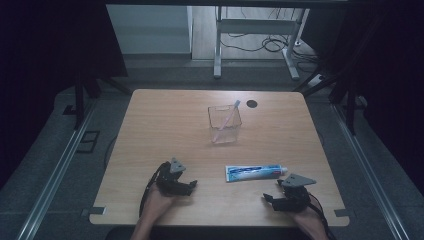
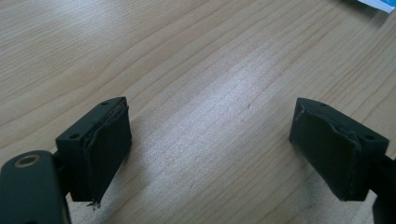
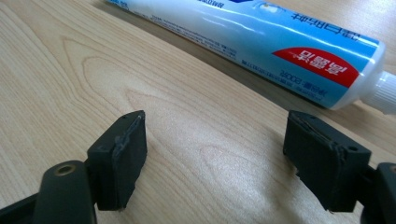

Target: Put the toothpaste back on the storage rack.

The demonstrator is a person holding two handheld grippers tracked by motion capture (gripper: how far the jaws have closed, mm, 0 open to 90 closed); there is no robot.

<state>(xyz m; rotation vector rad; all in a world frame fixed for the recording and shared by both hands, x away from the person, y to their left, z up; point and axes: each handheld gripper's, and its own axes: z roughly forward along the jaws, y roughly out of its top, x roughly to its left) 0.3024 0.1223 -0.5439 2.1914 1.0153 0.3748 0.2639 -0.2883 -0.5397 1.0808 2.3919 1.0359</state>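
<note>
Evidently at rest: both grippers lie low on the wooden table [image 1: 150, 125], jaws apart and empty. Right gripper [image 3: 212, 154] faces the toothpaste tube [image 3: 261, 44], which lies flat just beyond its jaws, likely the next pick. Left gripper [image 2: 210, 149] aims at bare wood, tube well off.

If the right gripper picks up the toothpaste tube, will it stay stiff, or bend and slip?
The toothpaste tube looks full and rounded, so it would probably sag only slightly. Its glossy skin shows reflections, so the pads may slip somewhat. Lying flat on the table, it seems unlikely to roll far.
</note>
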